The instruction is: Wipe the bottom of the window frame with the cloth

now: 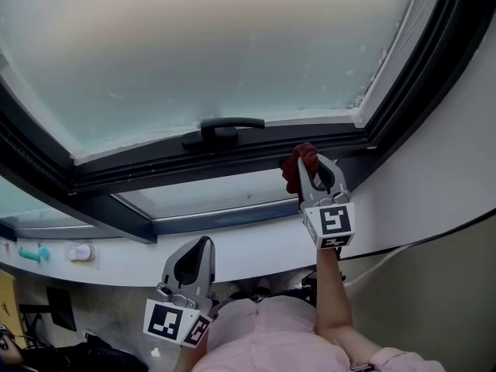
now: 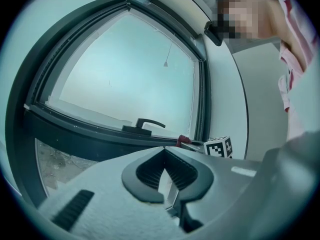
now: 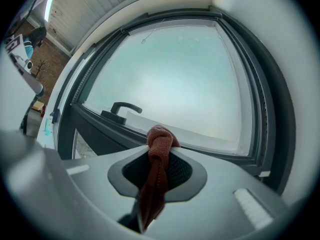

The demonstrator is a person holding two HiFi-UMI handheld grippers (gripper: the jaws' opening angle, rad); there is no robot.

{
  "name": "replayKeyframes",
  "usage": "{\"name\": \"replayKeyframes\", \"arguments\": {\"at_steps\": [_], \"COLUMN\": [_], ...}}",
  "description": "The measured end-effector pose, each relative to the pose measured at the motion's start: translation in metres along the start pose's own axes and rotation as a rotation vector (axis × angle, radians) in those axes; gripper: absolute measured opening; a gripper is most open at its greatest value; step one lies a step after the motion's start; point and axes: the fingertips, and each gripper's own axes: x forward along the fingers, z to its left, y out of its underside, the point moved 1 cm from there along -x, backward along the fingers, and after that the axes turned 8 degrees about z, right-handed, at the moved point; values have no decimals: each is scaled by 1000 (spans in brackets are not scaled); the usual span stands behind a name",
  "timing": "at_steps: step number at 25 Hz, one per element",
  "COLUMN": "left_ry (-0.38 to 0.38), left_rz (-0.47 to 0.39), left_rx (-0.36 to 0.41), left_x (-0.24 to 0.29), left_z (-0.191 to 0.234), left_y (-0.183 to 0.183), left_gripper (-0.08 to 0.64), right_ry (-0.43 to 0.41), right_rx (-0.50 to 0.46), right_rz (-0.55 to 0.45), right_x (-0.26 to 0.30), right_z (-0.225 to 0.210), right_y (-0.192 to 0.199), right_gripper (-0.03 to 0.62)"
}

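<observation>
Right hand-held gripper [image 1: 314,175] clenched on red cloth [image 1: 302,163]; bunched wad pokes past tips, likely so fabric, not plastic, meets frame. Cloth sits at bottom rail of window frame [image 1: 155,170], toward its right corner, just right of handle [image 1: 225,126]. Left hand-held gripper [image 1: 192,263] closed, empty, held low, out of way.

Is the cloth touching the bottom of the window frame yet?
Cannot tell. In the head view and the right gripper view the cloth, clamped in the right gripper, overlaps the window frame's bottom rail; neither shows contact or a gap.
</observation>
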Motion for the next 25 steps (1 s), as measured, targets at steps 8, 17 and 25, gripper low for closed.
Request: {"name": "replayKeyframes", "arguments": {"at_steps": [8, 17, 25], "left_ry": [-5, 10, -15], "left_rz": [-7, -8, -18], "left_rx": [4, -10, -20], "left_x": [14, 33, 39], "left_z": [-14, -38, -44], "left_y": [1, 12, 16], "left_gripper": [0, 0, 0], "right_ry": [1, 23, 40], "right_rx": [17, 17, 28], "right_rz": [-9, -17, -21], "right_x": [-6, -14, -19], "right_z": [-23, -56, -79], "right_y": [5, 15, 22], "right_gripper": [64, 64, 64]}}
